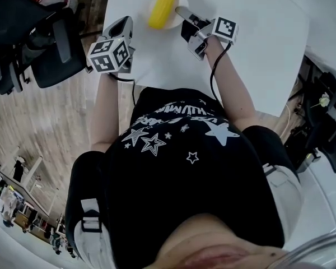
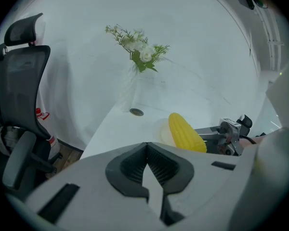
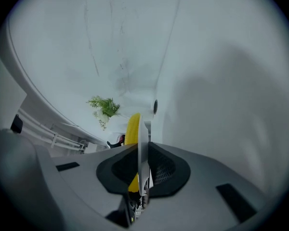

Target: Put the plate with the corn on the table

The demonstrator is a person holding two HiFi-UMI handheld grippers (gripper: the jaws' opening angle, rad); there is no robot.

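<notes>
A yellow corn cob point(image 1: 162, 5) lies on a small pale plate point(image 1: 172, 20) over the far part of the white table point(image 1: 257, 38). My right gripper point(image 1: 182, 11) is shut on the plate's right rim. In the right gripper view the plate point(image 3: 143, 148) shows edge-on between the pads, with the corn point(image 3: 133, 126) on its left side. I cannot tell whether the plate touches the table. My left gripper point(image 1: 123, 22) hovers at the table's left edge, shut and empty point(image 2: 147, 150). From there the corn point(image 2: 185, 133) and plate point(image 2: 166, 134) lie ahead to the right.
A clear vase of white flowers point(image 2: 139, 49) stands at the table's far end, with a round cable hole point(image 2: 136, 112) in front of it. A black office chair point(image 1: 50, 38) stands left of the table. Dark equipment point(image 1: 325, 122) sits to the right.
</notes>
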